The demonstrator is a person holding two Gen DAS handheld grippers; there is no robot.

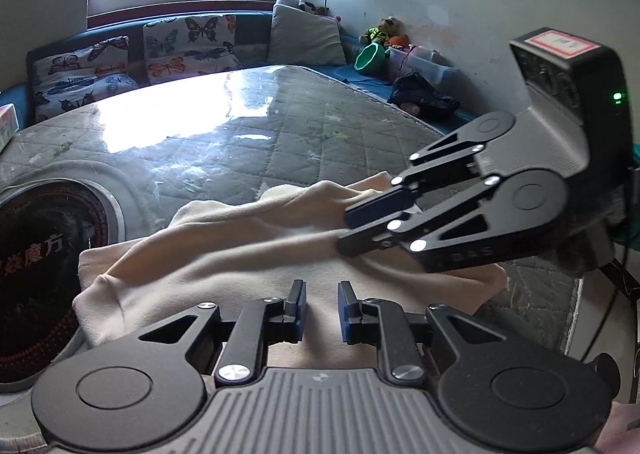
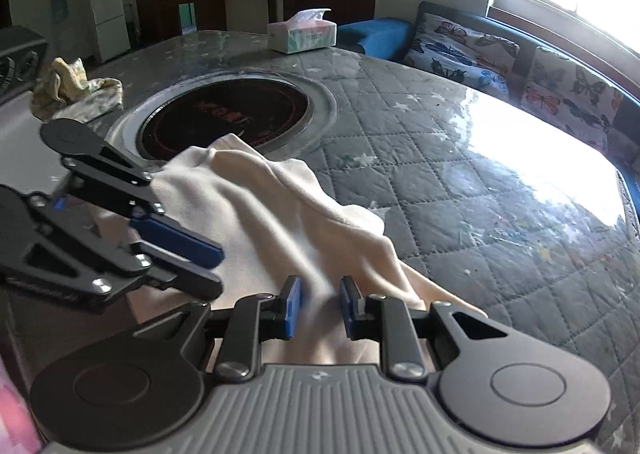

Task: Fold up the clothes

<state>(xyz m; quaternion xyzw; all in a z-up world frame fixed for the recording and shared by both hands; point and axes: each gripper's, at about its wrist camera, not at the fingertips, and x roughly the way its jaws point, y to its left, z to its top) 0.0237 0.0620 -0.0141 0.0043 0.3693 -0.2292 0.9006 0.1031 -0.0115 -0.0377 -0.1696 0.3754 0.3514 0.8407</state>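
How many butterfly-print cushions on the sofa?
2, side by side along the sofa back under the window: one toward the sofa's blue end, one beside it toward the room corner. A plain grey cushion stands further along. More may be hidden.

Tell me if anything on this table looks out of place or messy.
Two things. A far corner of the cream cloth garment being folded lies over the rim of the round black cooktop set into the table. A crumpled yellowish patterned cloth sits bunched near the far left edge, apart from the folding.
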